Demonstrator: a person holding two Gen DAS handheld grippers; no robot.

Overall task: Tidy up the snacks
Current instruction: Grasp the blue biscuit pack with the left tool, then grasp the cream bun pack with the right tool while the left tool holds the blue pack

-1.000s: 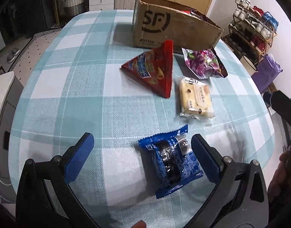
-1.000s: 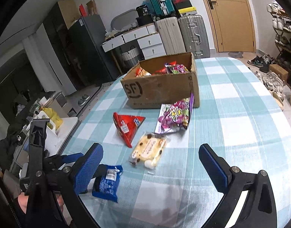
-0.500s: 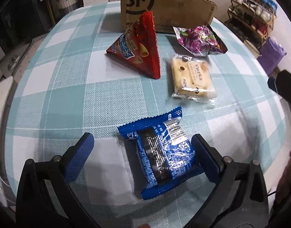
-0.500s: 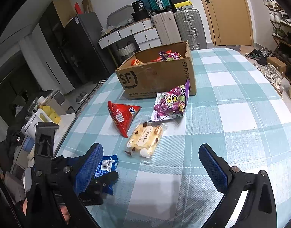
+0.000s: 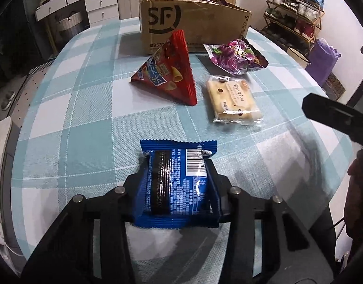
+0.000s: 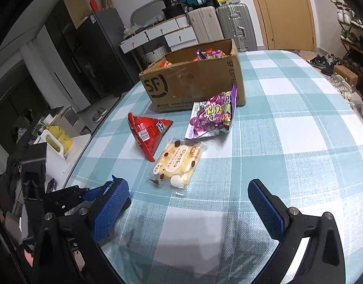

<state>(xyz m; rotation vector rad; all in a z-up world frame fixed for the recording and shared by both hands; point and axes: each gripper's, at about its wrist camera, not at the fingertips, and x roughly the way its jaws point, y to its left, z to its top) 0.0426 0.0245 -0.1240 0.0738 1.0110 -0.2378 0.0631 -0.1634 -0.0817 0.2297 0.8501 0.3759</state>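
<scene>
My left tongs (image 5: 175, 184) are clamped on the blue cookie pack (image 5: 176, 182); my right tongs (image 6: 188, 203) stand apart, empty. Three snacks are left on the tabletop (image 6: 299, 127); the box (image 6: 193, 82) already holds several.

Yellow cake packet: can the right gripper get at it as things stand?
Probably yes. The right gripper is open and holds nothing, and the yellow cake packet lies flat just ahead of it with bare tablecloth between; the red triangular bag sits apart to its left.
</scene>
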